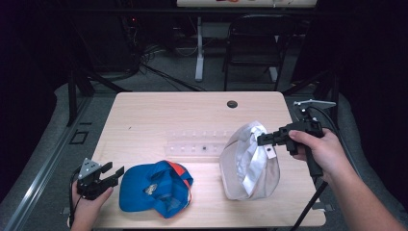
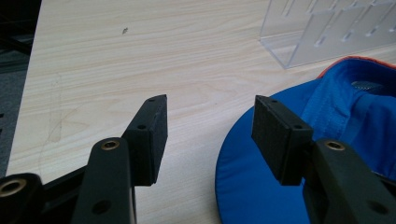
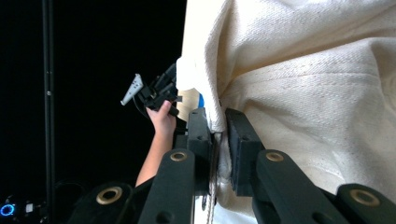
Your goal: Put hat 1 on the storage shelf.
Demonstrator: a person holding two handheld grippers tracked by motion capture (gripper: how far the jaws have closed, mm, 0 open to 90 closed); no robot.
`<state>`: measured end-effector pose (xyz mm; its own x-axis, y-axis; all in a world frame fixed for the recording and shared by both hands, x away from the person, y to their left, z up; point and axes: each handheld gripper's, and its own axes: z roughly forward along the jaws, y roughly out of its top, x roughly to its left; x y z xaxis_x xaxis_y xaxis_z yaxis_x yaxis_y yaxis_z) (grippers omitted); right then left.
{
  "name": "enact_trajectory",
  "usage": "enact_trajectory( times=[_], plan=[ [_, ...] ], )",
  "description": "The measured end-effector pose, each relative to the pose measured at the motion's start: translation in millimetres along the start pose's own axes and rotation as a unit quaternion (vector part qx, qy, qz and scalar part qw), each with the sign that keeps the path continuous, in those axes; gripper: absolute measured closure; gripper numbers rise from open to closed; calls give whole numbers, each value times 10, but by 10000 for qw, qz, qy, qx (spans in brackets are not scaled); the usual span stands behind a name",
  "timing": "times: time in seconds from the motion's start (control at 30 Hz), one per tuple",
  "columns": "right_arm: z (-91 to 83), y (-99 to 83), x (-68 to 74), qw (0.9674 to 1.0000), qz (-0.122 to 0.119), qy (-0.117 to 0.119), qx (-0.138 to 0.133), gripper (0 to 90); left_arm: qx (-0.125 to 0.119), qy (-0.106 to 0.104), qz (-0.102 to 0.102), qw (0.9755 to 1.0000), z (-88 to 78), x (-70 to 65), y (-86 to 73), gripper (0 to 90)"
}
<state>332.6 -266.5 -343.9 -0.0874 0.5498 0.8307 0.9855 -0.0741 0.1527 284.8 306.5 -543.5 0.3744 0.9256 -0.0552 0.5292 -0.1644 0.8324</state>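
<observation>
A blue cap with an orange trim (image 1: 154, 187) lies upside down near the table's front left; its brim (image 2: 252, 186) reaches under the right jaw in the left gripper view. My left gripper (image 1: 115, 172) (image 2: 210, 116) hovers open just left of that cap, with only table between the jaws. A cream cap (image 1: 250, 163) (image 3: 303, 84) is tilted up at the front right, its lower part on the table. My right gripper (image 1: 263, 139) (image 3: 217, 121) is shut on a fold of its fabric at the upper edge. The left gripper (image 3: 154, 91) also shows far off in the right gripper view.
A clear plastic rack (image 1: 195, 143) (image 2: 322, 32) lies at the middle of the light wooden table (image 1: 159, 115), between and behind the caps. A cable hole (image 1: 232, 104) sits near the far edge. A dark chair (image 1: 255, 38) and cables stand beyond the table.
</observation>
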Motion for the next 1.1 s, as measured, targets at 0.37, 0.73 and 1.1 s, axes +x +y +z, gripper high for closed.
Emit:
enact_trajectory(
  times=[0.37,0.73,1.1],
  plan=[
    [65,127,101,9989,-15,434,-156,817,26,-182,178,9997,-62,-113,70,522],
    [147,243,214,9951,-43,935,-323,817,-138,-573,544,9968,-91,-418,277,528],
    [270,344,338,9933,-59,1097,-353,816,-328,-1127,1230,9854,-23,-1084,552,447]
  ],
)
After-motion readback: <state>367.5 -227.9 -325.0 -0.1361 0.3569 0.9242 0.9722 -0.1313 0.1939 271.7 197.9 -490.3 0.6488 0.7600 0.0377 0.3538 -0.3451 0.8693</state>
